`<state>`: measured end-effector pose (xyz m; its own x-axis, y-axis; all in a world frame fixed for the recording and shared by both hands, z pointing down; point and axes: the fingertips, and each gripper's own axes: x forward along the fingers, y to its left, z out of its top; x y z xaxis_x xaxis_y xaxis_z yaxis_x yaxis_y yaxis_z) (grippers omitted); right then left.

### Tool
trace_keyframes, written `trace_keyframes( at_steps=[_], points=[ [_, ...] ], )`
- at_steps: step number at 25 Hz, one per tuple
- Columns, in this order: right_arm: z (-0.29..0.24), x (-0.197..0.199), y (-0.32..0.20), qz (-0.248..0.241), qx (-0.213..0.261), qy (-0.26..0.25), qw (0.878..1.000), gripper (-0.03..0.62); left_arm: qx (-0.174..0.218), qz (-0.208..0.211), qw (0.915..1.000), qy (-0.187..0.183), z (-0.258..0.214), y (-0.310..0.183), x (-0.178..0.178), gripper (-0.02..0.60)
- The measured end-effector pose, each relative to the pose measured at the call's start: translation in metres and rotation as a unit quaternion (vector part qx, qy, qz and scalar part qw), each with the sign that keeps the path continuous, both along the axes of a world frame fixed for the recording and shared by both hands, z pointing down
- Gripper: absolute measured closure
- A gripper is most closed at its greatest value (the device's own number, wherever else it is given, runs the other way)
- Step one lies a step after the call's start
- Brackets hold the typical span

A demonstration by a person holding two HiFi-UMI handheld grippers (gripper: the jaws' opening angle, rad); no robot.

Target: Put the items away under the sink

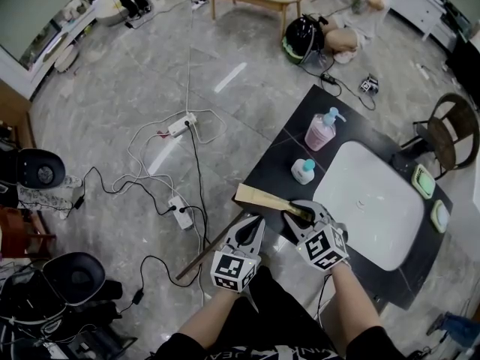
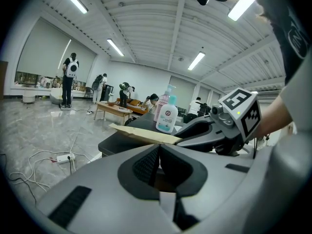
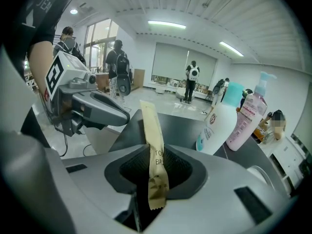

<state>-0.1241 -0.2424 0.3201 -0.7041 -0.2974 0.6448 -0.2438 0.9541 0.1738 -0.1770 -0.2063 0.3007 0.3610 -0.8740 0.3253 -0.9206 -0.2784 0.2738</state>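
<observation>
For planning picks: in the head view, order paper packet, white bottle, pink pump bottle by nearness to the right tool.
1. Paper packet, in the right tool's jaws.
2. White bottle, beside the basin.
3. Pink pump bottle, beyond the white one.

steep overhead head view; both gripper views low, close, across shared black counter (image 1: 277, 167)
</observation>
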Motion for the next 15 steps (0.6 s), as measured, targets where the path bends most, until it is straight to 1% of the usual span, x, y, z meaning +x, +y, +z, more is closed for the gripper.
trace_keyframes(
  at_steps=[7, 15],
  points=[
    [-0.004, -0.001, 0.006, -0.004, 0.006, 0.0, 1.0, 0.507, 0.0, 0.0, 1.0, -0.001, -0.001, 0.002, -0.004, 0.572],
    [-0.006, 0.008, 0.012, -0.001, 0.01, -0.007, 1.0, 0.51, -0.002, 0.0, 1.0, -0.003, 0.0, 0.008, 0.002, 0.572]
  ],
)
